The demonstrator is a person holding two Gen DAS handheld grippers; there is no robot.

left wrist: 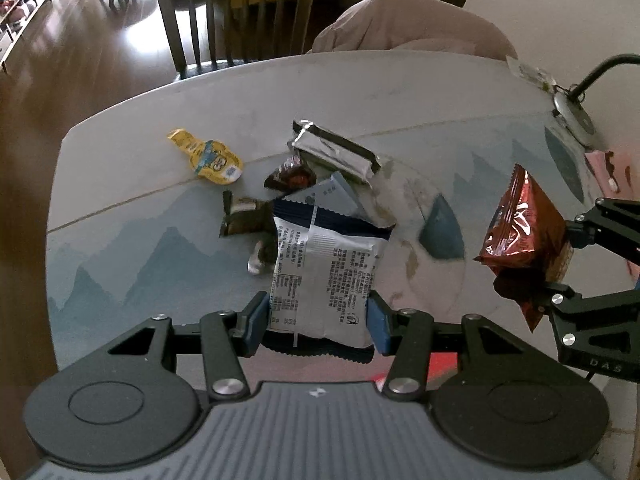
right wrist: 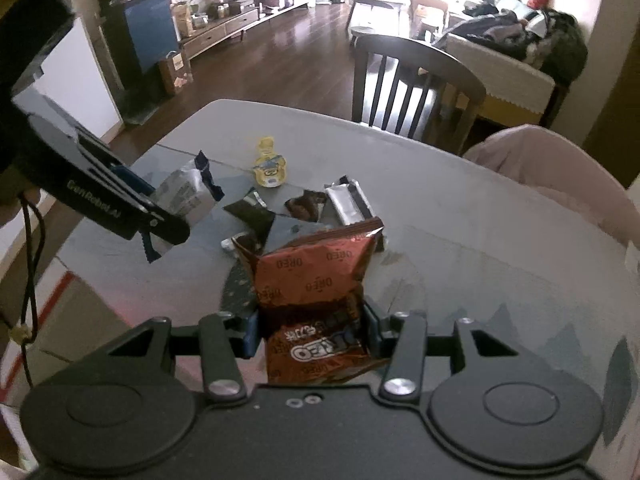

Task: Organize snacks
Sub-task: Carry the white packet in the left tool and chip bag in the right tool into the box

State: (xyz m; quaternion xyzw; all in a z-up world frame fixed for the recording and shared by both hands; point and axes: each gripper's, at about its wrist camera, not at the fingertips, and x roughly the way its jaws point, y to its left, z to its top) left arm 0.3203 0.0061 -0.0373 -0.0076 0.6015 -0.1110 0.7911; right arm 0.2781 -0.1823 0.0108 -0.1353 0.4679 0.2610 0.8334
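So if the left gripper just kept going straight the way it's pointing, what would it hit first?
Probably the small dark wrapped snack in the loose pile on the table. The left gripper, holding the white and blue packet, points steeply down there, though depth is unclear.

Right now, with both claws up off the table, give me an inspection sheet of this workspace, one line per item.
Surface: table with a blue mountain print, stained near the middle.
Job's things: white and navy packet in the left claw; red Oreo packet in the right claw.
Clutter: yellow pouch, silver wrapper, small dark wrappers and pink packet lie on the table.
Grippers: both claws shut on their packets, held above the table.
Cables: black cable runs to a round device at the table's far right edge.
Surroundings: wooden chair, pink cloth, wood floor.
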